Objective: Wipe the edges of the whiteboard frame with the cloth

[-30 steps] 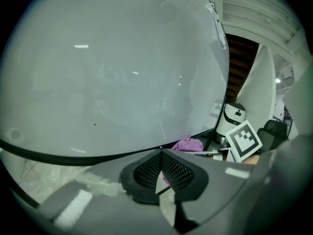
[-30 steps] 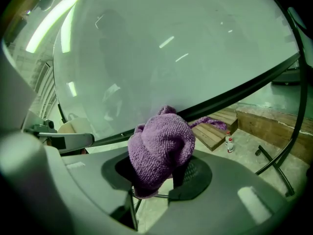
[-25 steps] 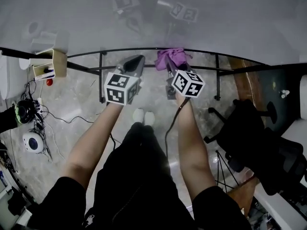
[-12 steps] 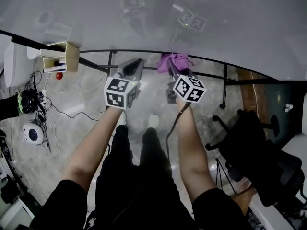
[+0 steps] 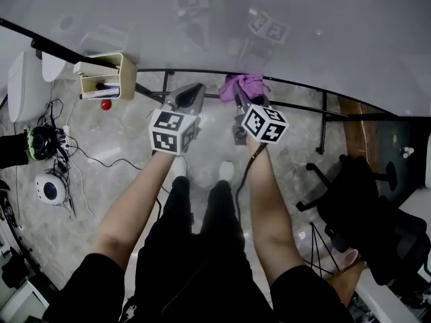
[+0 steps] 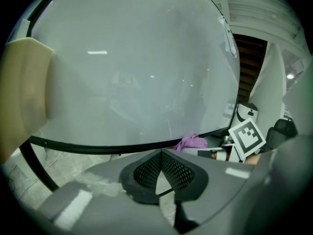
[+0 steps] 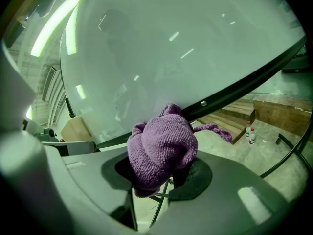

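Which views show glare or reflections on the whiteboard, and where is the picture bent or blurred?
Head view: the whiteboard looks hazy and carries faint ghost reflections. Left gripper view: fisheye bends the frame into an arc; the beige holder at left is blurred. Right gripper view: bright streaks of glare cross the board; the cloth is sharp.

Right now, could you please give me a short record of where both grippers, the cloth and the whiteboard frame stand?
left gripper: jaws together, nothing between them, just below the frame
right gripper: jaws shut on the cloth
cloth: purple, bunched, up against the frame's bottom edge
whiteboard frame: black, bottom edge runs across in front of both grippers
marker tray: at the board's lower edge, left of the left gripper
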`<state>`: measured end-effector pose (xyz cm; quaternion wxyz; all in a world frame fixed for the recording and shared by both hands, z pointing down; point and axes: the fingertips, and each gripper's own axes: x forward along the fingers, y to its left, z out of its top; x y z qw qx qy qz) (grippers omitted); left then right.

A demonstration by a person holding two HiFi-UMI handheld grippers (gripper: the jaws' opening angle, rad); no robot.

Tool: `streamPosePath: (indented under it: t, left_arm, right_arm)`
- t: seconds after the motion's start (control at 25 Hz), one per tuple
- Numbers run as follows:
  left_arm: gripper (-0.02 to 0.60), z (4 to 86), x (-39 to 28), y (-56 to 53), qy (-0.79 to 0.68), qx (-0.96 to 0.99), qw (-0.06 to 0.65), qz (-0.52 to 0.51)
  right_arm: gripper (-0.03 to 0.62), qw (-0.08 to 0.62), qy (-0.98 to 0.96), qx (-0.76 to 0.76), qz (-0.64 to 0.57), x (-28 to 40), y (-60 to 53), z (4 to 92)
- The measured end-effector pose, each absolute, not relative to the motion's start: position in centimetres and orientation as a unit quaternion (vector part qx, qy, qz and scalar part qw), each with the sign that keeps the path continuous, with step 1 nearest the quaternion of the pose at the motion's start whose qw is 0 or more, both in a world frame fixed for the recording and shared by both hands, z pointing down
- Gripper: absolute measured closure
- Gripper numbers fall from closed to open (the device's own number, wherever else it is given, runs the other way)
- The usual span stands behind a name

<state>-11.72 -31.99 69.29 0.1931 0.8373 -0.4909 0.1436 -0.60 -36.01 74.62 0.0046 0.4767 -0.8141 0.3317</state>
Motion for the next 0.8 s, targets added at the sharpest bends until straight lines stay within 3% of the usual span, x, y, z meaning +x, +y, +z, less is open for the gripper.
streamPosePath:
  t: [0.4, 0.8]
  left_arm:
    - [0.578, 69.6, -20.2, -31.7, -0.513, 0.823, 0.202, 0.139]
    - [0.578, 71.0, -25.1, -29.3, -0.52, 0.812, 0.221, 0.148]
  right_arm:
    - [0.437, 0.019, -0.837, 0.429, 0.34, -12.5, -35.8, 74.5]
    - [0.437, 0.027, -0.848, 0.398, 0.348, -20.1, -35.4, 73.9]
